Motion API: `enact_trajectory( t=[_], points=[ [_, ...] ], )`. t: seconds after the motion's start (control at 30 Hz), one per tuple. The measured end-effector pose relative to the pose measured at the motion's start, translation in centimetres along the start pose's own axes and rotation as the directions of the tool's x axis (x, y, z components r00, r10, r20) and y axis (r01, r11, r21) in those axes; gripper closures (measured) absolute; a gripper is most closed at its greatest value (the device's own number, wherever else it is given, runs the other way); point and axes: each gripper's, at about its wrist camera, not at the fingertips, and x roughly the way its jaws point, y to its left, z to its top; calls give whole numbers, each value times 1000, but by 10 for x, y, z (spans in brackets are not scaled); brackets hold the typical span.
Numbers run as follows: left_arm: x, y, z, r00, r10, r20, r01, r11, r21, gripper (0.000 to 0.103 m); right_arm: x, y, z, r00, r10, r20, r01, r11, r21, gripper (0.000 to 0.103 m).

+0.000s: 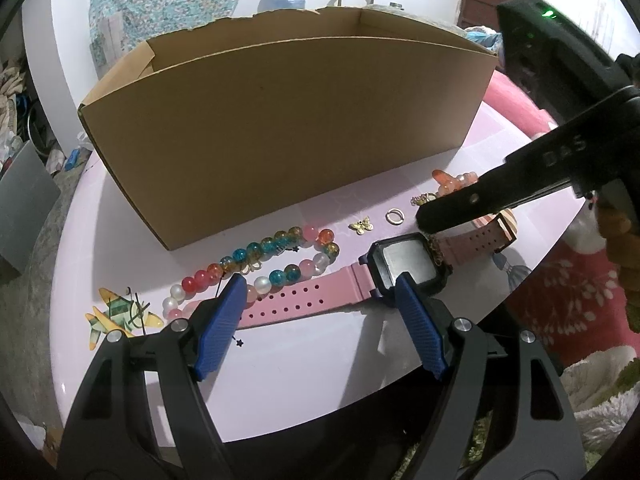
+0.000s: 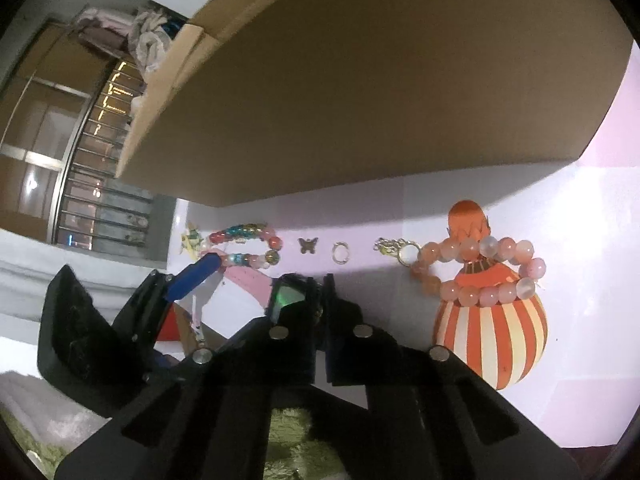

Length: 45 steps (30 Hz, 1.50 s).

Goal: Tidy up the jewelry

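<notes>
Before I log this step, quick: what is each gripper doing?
Left gripper: open, fingers straddling the pink watch strap, gripping nothing.
Right gripper: fingers close together at the watch; whether it grips cannot be told.

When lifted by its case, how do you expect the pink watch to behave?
The pink watch would probably droop: its perforated strap lies flat and looks like soft rubber. The chunky black case likely carries most of the weight. It seems unlikely to roll.
</notes>
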Motion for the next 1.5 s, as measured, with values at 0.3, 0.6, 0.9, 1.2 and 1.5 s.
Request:
enact_trajectory(
  t=[0.3,0.6,0.9,1.2,1.5],
  points=[
    [0,1,0,1000,3,0,-3,1000,-1,30,-22,12,2,996,78,50,-78,997,-5,102],
    [0,1,0,1000,3,0,-3,1000,0,30,-21,-13,7,997,71,5,-71,995,73,84],
    [0,0,0,1000,4,-1,-4,1000,0,30,14,-7,4,997,34,-67,-33,999,17,74],
    [1,3,0,1000,7,-6,-7,1000,-1,30,8,4,-8,998,-57,-15,55,994,-97,91],
    [2,1,3,1000,15,-9,-15,1000,-4,30,-7,14,-12,997,-69,29,73,982,-173,100]
  ],
)
